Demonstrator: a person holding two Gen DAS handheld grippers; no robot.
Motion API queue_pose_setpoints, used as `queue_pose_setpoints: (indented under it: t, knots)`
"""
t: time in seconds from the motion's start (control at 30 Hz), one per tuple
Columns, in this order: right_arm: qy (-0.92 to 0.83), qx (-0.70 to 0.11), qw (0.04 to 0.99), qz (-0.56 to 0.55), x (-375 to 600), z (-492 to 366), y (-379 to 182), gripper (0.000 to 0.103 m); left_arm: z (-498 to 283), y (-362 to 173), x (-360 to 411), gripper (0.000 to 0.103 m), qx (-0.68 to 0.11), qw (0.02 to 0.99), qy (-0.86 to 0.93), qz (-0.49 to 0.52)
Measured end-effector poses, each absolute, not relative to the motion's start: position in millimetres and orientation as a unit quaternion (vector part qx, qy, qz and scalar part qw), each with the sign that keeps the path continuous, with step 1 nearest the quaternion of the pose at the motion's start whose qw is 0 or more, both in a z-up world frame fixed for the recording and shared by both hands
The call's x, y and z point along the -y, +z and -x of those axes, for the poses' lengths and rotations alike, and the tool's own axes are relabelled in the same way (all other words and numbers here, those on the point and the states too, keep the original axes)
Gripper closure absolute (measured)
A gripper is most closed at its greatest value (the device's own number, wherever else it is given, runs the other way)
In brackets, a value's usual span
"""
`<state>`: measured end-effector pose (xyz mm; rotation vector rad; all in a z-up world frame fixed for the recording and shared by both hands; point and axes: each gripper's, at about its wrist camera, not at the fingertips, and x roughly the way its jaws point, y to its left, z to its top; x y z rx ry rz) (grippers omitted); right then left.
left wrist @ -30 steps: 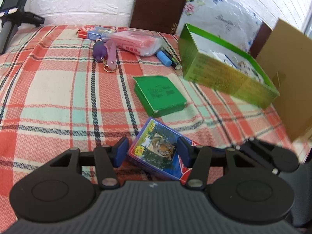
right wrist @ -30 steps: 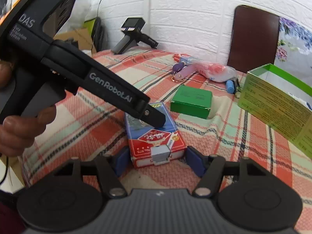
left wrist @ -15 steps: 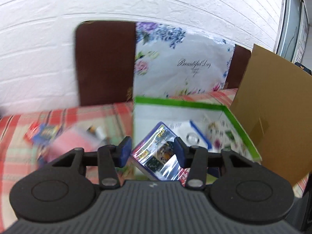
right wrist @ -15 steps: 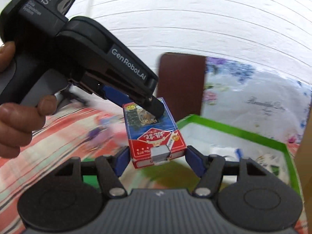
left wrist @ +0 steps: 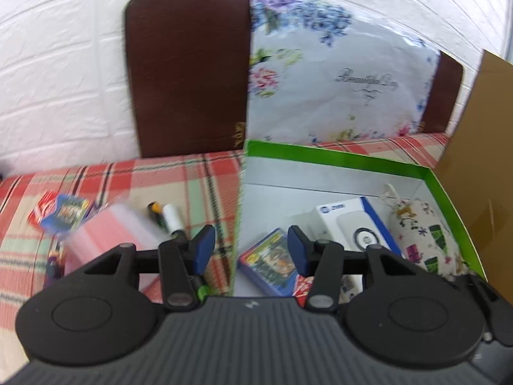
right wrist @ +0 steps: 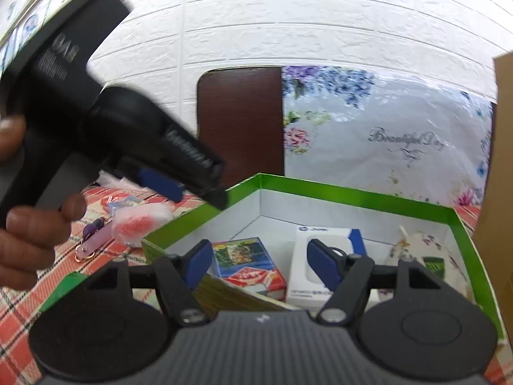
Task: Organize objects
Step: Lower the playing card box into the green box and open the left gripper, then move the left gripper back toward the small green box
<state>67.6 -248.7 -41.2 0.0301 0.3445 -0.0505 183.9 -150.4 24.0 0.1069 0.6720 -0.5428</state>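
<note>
The card pack (right wrist: 248,264) is seen lying inside the green box (right wrist: 352,192), beside the white carton (right wrist: 323,256). Both the left gripper (left wrist: 248,250) and right gripper (right wrist: 259,263) are spread wide, empty. The drop-off step is judged finished; next, another item, such as the pink bag (left wrist: 109,227), must be fetched from the cloth (left wrist: 179,176).

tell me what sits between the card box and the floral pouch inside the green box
A white device box lies between the card box and the floral pouch in the green box, clearest in the right wrist view.
</note>
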Motion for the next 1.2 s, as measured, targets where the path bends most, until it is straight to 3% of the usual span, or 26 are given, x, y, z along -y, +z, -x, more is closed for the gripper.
queue_pose_setpoints:
  t: [0.37, 0.5, 0.8, 1.0, 1.2]
  knots:
    - [-0.14, -0.137, 0.98, -0.045, 289.6, -0.8, -31.3, 0.034, -184.6, -4.6, 150.3, 0.054, -0.37, 0.902, -0.208, -0.072]
    - [-0.144, -0.143, 0.977, -0.067, 305.6, 11.4, -29.5, 0.033, -175.5, -14.5, 154.0, 0.068, -0.392, 0.888, -0.235, -0.049]
    - [-0.154, -0.185, 0.969, -0.052, 316.0, 5.4, -39.5, 0.031, -134.0, -11.6, 158.5, 0.066, -0.402, 0.882, -0.238, -0.055]
    - [-0.138, -0.151, 0.977, -0.054, 300.0, 28.4, -23.8, 0.031, -114.1, 15.3, 128.3, 0.064, -0.358, 0.898, -0.253, -0.031]
    - [-0.014, -0.156, 0.986, -0.05, 237.3, 30.8, -8.5, 0.031, -90.0, 36.8, 65.0, 0.064, -0.292, 0.933, -0.199, -0.072]
